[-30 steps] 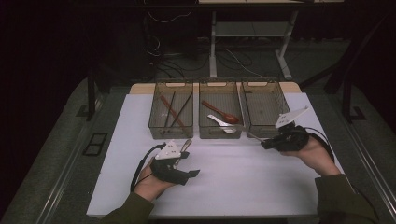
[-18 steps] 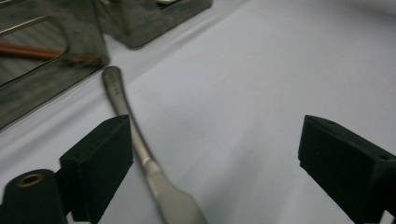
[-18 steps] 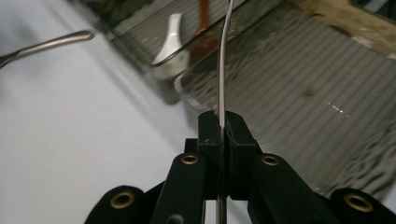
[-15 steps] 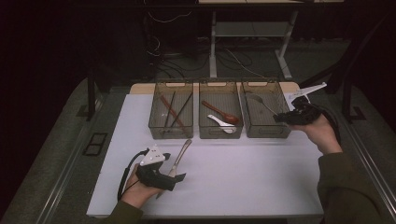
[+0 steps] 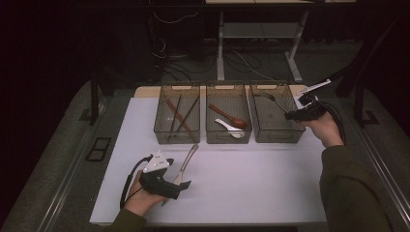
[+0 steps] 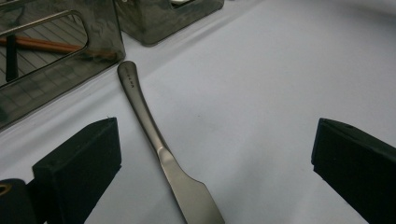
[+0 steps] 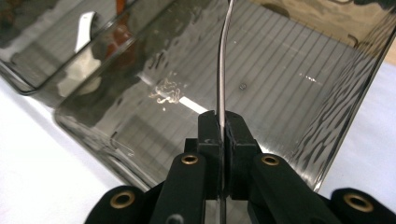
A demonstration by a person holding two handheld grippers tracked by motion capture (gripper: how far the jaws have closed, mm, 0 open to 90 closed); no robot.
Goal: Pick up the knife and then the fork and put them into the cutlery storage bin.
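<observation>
Three smoky bins (image 5: 228, 136) line a white tabletop (image 5: 251, 188) amid darkness

The high view looked down and forward from above the near edge of the table (image 5: 270, 193), taking in the three bins (image 5: 228, 118) and the dark floor beyond. The left gripper view sat low over the table, close to the knife (image 6: 159, 144), facing the left bin (image 6: 56, 70). The right gripper view looked steeply down into the right bin (image 7: 261, 70), very near. All three shared the bins.
</observation>
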